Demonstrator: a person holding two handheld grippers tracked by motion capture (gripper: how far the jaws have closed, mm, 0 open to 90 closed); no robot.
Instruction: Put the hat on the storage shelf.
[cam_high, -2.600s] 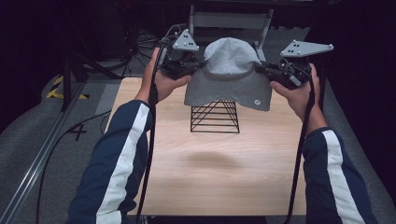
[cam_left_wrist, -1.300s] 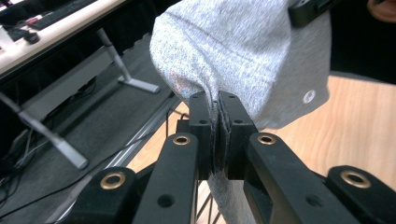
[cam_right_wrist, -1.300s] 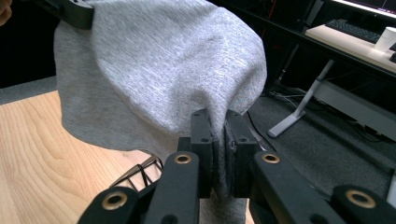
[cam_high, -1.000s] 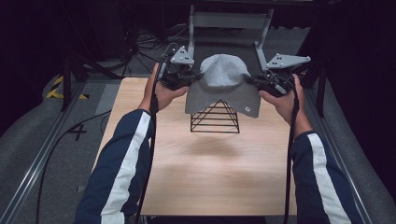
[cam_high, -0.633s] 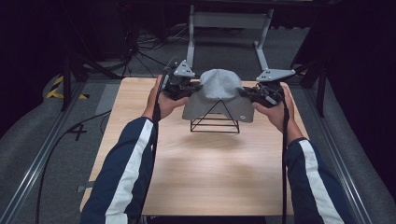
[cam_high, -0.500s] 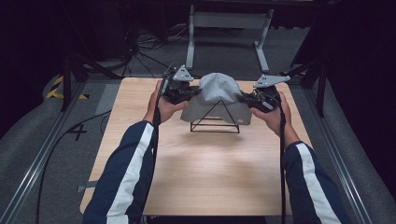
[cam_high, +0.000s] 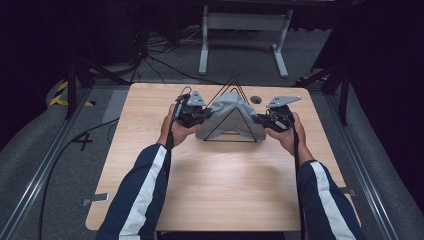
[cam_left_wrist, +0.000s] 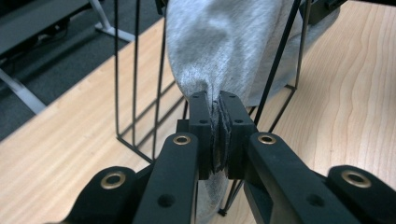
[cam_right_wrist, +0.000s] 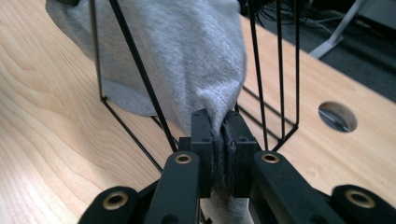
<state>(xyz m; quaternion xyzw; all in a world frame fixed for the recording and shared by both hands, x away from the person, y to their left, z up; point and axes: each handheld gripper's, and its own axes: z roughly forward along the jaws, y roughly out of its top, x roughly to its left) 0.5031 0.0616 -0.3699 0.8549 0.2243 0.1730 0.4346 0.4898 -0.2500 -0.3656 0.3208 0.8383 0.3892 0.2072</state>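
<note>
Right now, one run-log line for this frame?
left gripper: shut on grey cloth | right gripper: shut on cloth | cloth: inside wire rack, low on table

The tabletop (cam_high: 220, 180) is pale wood with a smooth matt grain. The hat (cam_left_wrist: 224, 42) is soft grey cloth, slightly fuzzy. The rack (cam_right_wrist: 135, 65) is thin black metal wire.

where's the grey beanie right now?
High view: the grey beanie sits at the table's far middle, inside the black wire rack, with the left gripper and right gripper clamped on its two sides.
</note>
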